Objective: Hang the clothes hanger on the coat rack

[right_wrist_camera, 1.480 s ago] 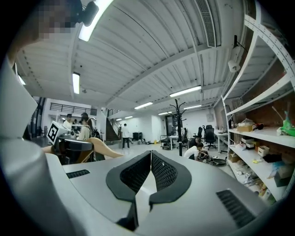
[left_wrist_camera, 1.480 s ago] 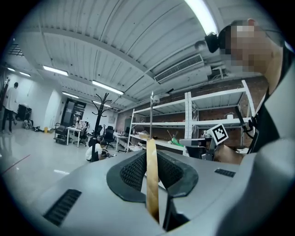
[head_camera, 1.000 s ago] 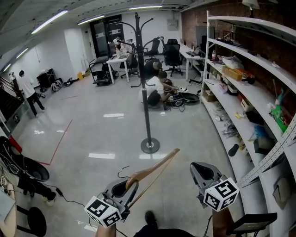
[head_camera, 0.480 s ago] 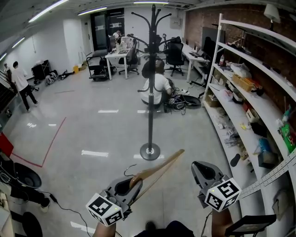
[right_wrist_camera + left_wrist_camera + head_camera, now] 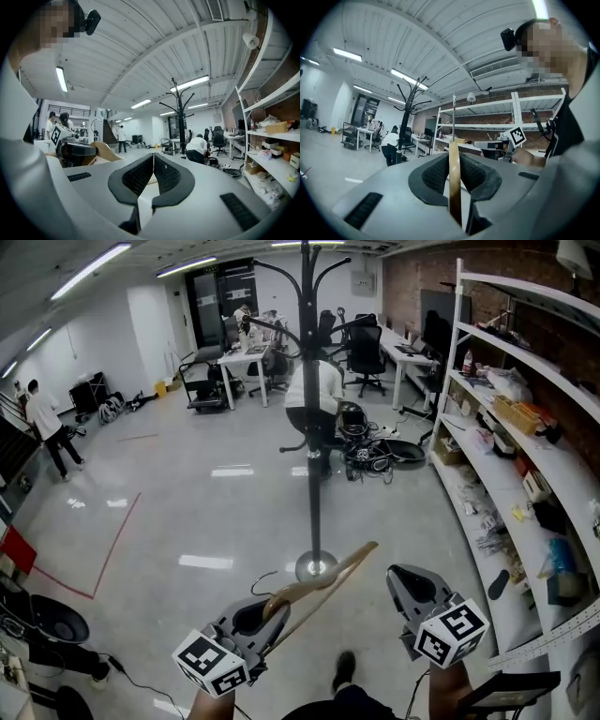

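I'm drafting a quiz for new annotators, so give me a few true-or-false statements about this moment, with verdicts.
1. The left gripper is clamped on the wooden hanger. True.
2. The right gripper holds the hanger's other end. False: its jaws are together on nothing.
3. The hanger hangs on the coat rack. False: the rack stands ahead on the floor, apart from the hanger.
4. The shelves stand on the person's right. True.
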